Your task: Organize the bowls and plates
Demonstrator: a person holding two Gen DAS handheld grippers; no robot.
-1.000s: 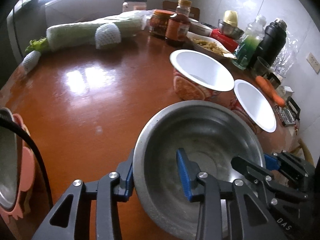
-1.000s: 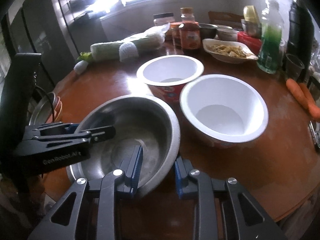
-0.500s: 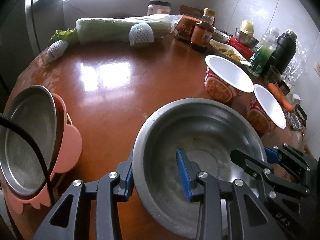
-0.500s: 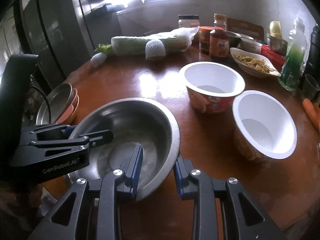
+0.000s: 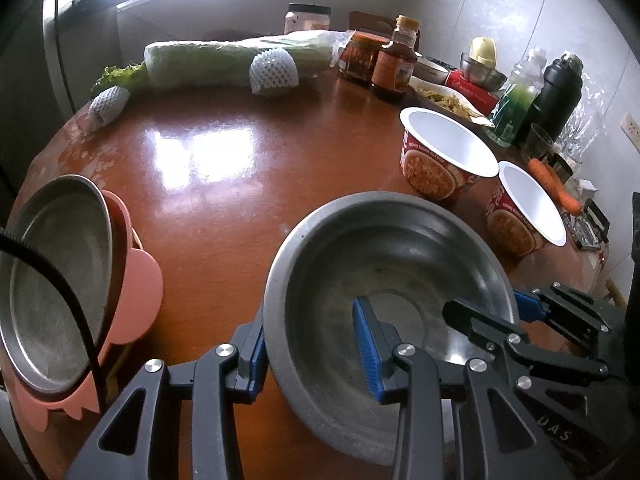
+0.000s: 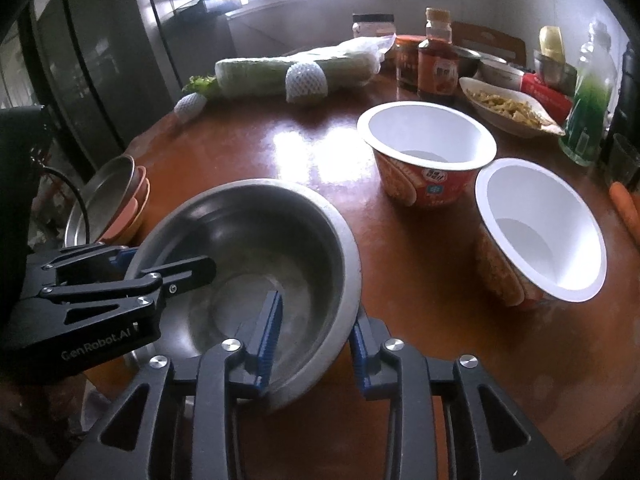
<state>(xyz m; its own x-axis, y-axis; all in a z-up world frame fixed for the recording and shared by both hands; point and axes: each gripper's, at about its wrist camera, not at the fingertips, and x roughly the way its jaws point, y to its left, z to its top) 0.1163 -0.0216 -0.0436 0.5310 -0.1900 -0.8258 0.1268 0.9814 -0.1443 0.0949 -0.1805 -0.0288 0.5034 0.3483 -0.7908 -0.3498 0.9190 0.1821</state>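
A large steel bowl is held above the brown table by both grippers. My left gripper is shut on the bowl's near-left rim, one finger inside and one outside. My right gripper is shut on its near-right rim the same way. It also shows at the right of the left wrist view. A steel plate lies on stacked pink plates at the table's left edge. Two empty red-and-white noodle bowls stand to the right.
Along the far side of the table lie a wrapped cabbage, foam-netted fruit, sauce jars, a dish of food, a green bottle, a black flask and carrots.
Both grippers have carried the steel bowl back and to the left, away from the noodle bowls. The plate stack has come further into view on the left.
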